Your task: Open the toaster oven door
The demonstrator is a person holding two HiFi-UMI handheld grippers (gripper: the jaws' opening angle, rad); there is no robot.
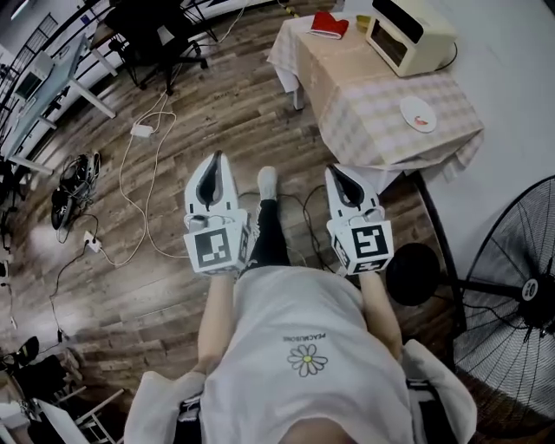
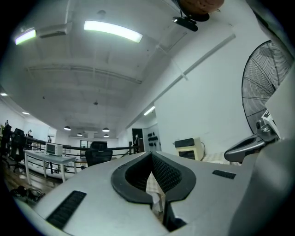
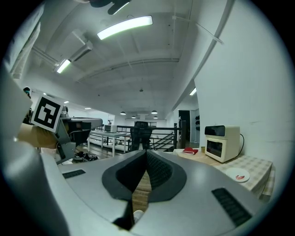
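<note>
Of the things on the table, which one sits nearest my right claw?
The plate, white with a red mark, at the near end; the toaster oven and red item sit farther back.

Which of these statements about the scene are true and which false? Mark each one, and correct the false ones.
1. The oven has its door closed. True.
2. The left gripper holds the plate. False: it is shut and empty, and the plate lies on the table.
3. A red item lies on the table beside the oven. True.
4. The right gripper touches the oven. False: it is shut and empty, over the floor, short of the table.
</note>
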